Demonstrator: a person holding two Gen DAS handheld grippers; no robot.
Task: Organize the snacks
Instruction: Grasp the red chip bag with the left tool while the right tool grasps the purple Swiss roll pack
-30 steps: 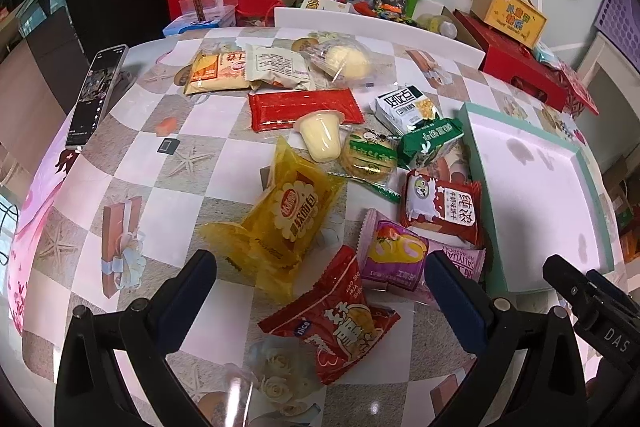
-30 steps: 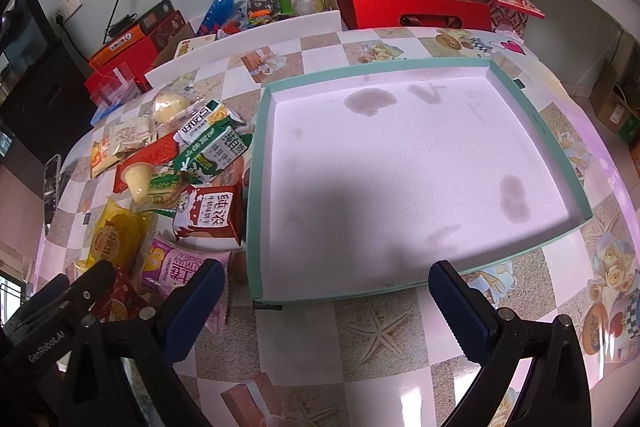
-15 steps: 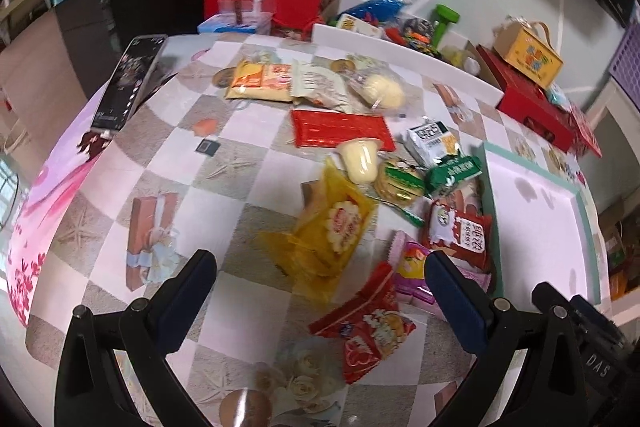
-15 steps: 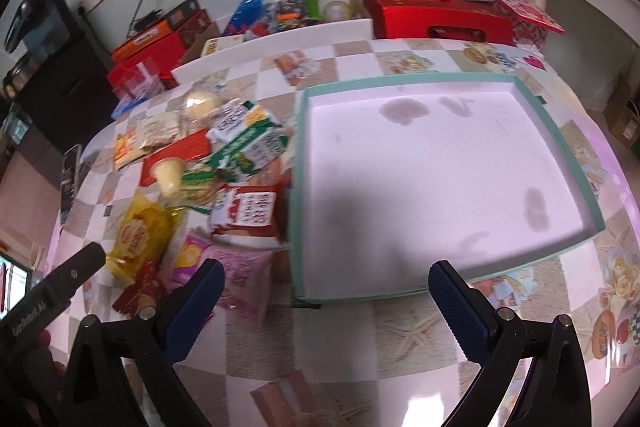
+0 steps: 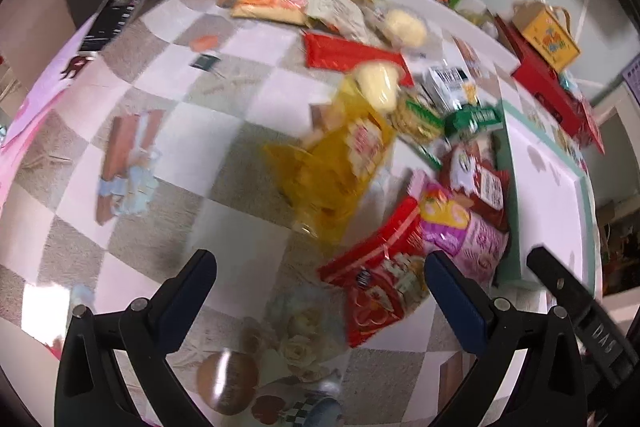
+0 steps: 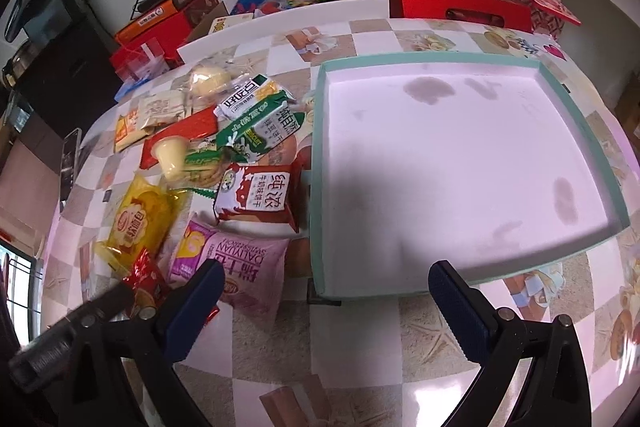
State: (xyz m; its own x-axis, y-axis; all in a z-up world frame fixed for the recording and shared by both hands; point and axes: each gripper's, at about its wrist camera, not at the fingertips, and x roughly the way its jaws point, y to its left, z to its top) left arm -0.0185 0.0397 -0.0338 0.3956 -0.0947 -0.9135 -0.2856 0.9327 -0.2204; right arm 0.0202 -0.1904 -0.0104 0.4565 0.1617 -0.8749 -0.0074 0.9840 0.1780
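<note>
Nothing is sorted yet: the teal-rimmed tray (image 6: 316, 187) holds 0 snacks, while the yellow packet (image 6: 138, 223), red chip bag (image 5: 380, 291), pink Swiss-roll pack (image 6: 236, 267) and milk-biscuit pouch (image 6: 260, 193) lie heaped just left of it. The left gripper (image 5: 320, 291) and right gripper (image 6: 326, 303) both hover spread and hold nothing. Overlapping wrappers crowd any pick; a phone (image 5: 120, 3) lies well apart.

The left gripper (image 5: 320, 279) hangs with jaws spread wide and empty over the checkered table (image 5: 168, 219), a red snack packet (image 5: 376, 291) just beyond its right finger, a yellow bag (image 5: 340, 167) farther off, the teal-rimmed tray (image 5: 560, 195) rightward.
</note>
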